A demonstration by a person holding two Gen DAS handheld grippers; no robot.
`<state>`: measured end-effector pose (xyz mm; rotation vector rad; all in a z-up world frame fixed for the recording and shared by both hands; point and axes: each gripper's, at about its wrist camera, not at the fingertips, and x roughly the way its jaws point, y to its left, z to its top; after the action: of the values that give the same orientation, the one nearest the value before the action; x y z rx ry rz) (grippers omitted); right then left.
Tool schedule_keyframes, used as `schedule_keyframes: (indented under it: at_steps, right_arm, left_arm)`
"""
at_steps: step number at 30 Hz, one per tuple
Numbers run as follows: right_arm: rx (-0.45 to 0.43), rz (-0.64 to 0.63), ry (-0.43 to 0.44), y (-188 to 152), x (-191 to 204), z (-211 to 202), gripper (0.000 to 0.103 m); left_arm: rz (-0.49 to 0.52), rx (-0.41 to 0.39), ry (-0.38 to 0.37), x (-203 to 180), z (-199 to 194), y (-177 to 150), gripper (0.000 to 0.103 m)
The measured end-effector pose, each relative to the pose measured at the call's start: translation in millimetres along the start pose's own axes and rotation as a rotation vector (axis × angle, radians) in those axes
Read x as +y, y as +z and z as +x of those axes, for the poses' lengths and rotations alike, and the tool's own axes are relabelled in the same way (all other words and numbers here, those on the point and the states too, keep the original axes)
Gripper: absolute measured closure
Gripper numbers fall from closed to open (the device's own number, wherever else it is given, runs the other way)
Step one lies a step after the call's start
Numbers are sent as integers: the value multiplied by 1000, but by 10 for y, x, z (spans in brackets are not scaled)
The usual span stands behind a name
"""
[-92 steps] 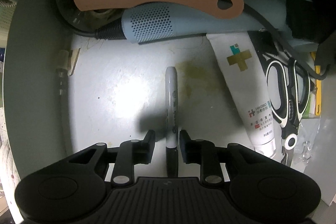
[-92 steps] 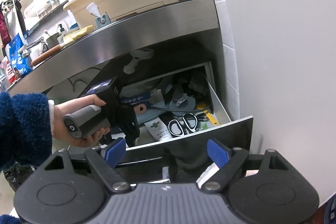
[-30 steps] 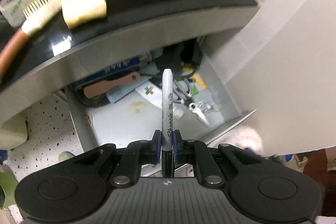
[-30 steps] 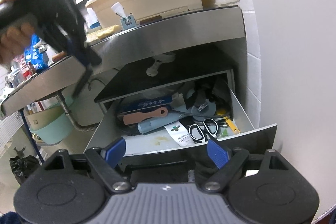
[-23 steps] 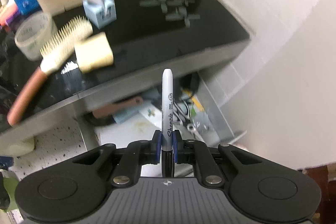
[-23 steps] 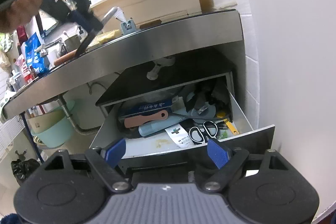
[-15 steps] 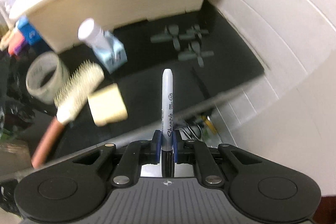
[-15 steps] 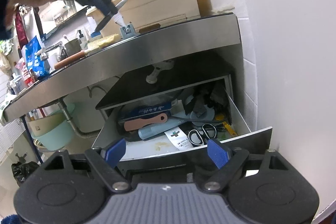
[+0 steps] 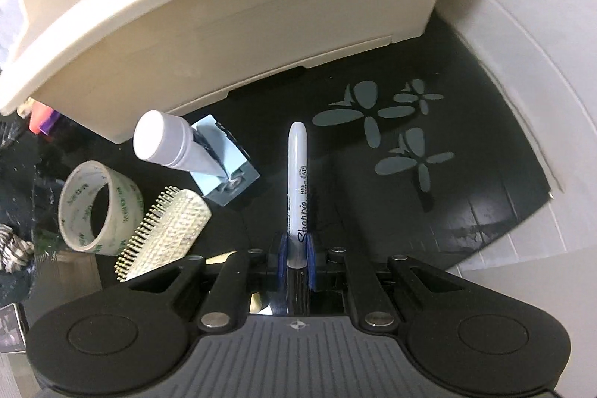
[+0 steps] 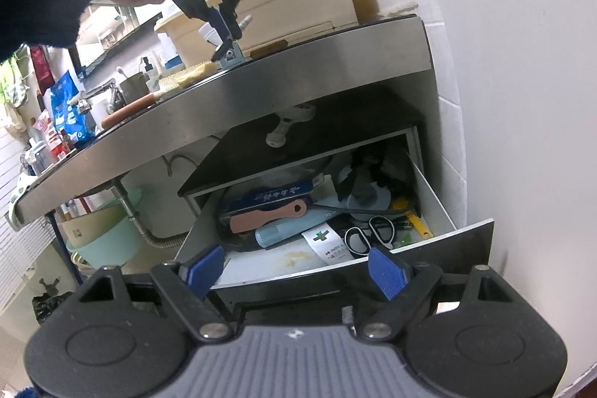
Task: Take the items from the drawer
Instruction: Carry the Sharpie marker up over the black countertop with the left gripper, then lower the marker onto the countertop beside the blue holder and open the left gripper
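My left gripper [image 9: 297,250] is shut on a white Sharpie marker [image 9: 297,189] and holds it above the black countertop [image 9: 466,196]; it also shows in the right wrist view [image 10: 225,25], high over the counter edge. My right gripper [image 10: 294,271] is open and empty in front of the open drawer [image 10: 440,211]. The drawer holds a pink spatula [image 10: 266,217], a pale blue hair dryer [image 10: 294,228], a white tube [image 10: 326,243], scissors [image 10: 369,234] and a blue box [image 10: 268,196].
On the counter sit a cream plastic bin [image 9: 224,6], a roll of clear tape [image 9: 99,204], a hairbrush [image 9: 164,234] and a blue holder with a white tube [image 9: 220,170]. A white tiled wall [image 10: 515,99] stands to the right. A green basin [image 10: 100,234] sits under the counter.
My left gripper closed on the marker in the drawer, lifted it out and carried it up over the countertop. My right gripper stayed open in front of the drawer.
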<state>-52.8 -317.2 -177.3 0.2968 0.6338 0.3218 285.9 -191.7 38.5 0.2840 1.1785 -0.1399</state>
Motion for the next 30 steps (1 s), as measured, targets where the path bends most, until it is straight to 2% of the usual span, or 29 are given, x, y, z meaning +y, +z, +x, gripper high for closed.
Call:
schedule_keyframes:
  at_steps: [14, 19, 25, 27, 30]
  right_arm:
    - [9, 31, 20, -30, -26, 31, 18]
    - [12, 34, 25, -39, -23, 29, 18]
    - [16, 36, 27, -43, -19, 38, 18]
    - [15, 31, 25, -37, -5, 35, 18]
    - [16, 25, 23, -29, 9, 35, 18]
  left_arm:
    - [24, 43, 93, -31, 336, 87, 92]
    - [28, 26, 124, 12, 366, 104, 92]
    - [23, 17, 104, 77, 353, 96, 90]
    - [9, 14, 87, 116, 344, 94, 83]
    - [-13, 1, 56, 193, 293, 83, 79]
